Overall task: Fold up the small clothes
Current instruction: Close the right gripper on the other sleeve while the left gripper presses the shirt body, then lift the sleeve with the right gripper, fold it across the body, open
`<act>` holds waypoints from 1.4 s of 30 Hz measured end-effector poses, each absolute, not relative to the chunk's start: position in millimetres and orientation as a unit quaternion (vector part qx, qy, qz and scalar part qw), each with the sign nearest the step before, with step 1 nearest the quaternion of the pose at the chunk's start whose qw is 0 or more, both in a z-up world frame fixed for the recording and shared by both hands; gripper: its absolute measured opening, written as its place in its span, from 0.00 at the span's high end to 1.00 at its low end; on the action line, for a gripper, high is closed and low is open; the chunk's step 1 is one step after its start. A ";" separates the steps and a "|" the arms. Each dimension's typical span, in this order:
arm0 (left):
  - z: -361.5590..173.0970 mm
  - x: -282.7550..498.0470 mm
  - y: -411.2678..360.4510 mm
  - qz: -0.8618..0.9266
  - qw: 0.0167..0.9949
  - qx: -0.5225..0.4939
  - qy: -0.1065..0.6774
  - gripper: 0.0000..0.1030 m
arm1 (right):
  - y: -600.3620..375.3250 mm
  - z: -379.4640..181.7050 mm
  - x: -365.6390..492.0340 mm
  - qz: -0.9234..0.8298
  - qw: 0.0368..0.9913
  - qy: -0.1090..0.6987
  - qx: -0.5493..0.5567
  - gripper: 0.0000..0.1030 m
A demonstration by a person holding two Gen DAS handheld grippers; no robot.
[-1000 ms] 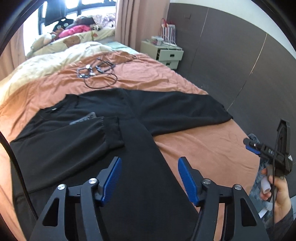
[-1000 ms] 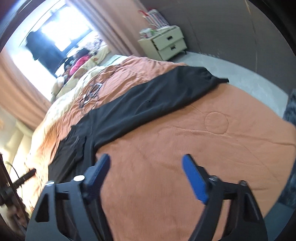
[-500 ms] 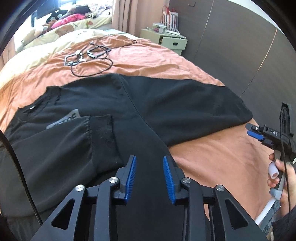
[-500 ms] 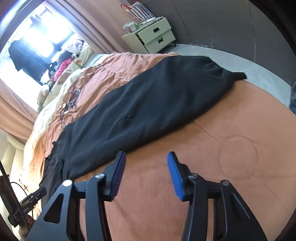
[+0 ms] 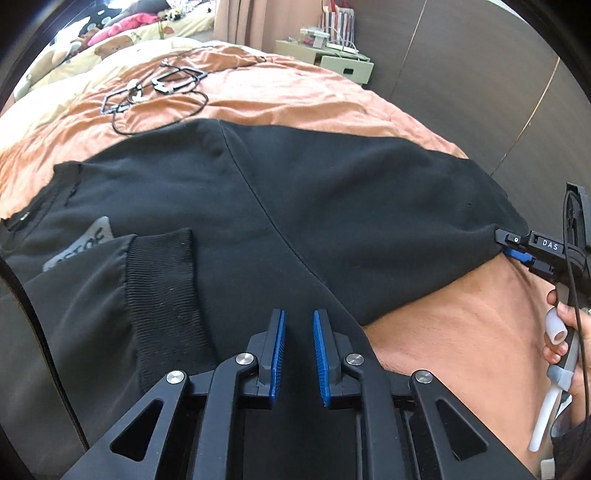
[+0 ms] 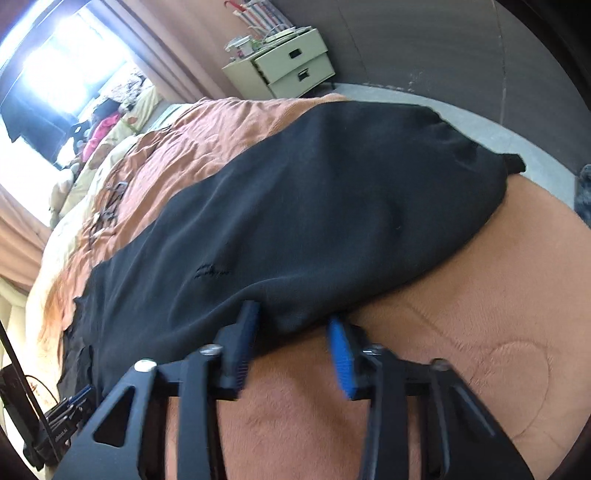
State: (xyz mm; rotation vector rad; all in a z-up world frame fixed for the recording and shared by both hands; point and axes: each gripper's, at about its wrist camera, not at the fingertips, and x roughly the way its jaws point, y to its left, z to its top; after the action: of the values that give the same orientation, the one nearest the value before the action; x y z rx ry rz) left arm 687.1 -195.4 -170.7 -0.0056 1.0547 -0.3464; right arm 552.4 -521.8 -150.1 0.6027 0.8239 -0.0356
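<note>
A black long-sleeved sweatshirt (image 5: 295,192) lies spread on the orange bed cover (image 5: 461,325). One sleeve with a ribbed cuff (image 5: 162,288) is folded across its body. My left gripper (image 5: 297,334) sits low over the sweatshirt's body with a narrow gap between its jaws and nothing gripped. The other sleeve (image 6: 332,206) stretches out to the right. My right gripper (image 6: 293,321) is open at that sleeve's near edge, with the hem between its fingers. The right gripper also shows in the left wrist view (image 5: 517,247) at the sleeve's end.
Black cables (image 5: 159,92) lie on the bed cover beyond the sweatshirt. A cream nightstand (image 6: 291,66) stands by the dark wall panels. Pillows and soft toys (image 5: 110,33) are at the bed's far end. Grey floor (image 6: 480,118) lies past the bed's edge.
Both grippers moved forward and down to the sweatshirt. The left jaws narrowed from wide open to a small gap. The right gripper reached the sleeve's edge and its jaws narrowed around the hem.
</note>
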 end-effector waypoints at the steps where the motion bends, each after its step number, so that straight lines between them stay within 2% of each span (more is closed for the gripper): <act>1: -173.1 688.3 -195.7 -0.164 0.849 -0.004 0.502 0.83 | -521.7 -149.2 553.5 -0.015 0.873 0.394 0.288 0.87; 3: -178.8 691.1 -195.0 -0.161 0.846 -0.013 0.509 0.83 | -520.7 -143.7 555.1 -0.009 0.874 0.393 0.285 0.96; 4: -181.1 692.3 -193.9 -0.162 0.844 -0.021 0.511 0.83 | -519.1 -137.2 555.0 -0.007 0.877 0.388 0.281 0.97; 13: -179.1 692.0 -188.5 -0.174 0.839 -0.051 0.513 0.83 | -497.4 -60.8 539.9 0.018 0.909 0.338 0.244 0.98; 26: -163.6 687.7 -184.2 -0.195 0.832 -0.071 0.514 0.83 | -446.2 9.7 517.0 0.082 0.926 0.305 0.206 0.99; 36: -108.9 662.9 -116.9 -0.155 0.857 -0.094 0.483 0.83 | -390.9 47.2 507.1 0.147 0.927 0.294 0.178 0.99; 42: -88.2 638.5 -62.7 -0.113 0.865 -0.106 0.478 0.83 | -360.2 51.3 504.0 0.180 0.922 0.296 0.171 0.99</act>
State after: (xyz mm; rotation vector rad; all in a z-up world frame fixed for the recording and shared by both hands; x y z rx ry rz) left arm 638.5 -62.7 -88.2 -0.2223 1.0013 -0.2361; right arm 504.0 -360.2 51.3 0.3503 0.6071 0.3705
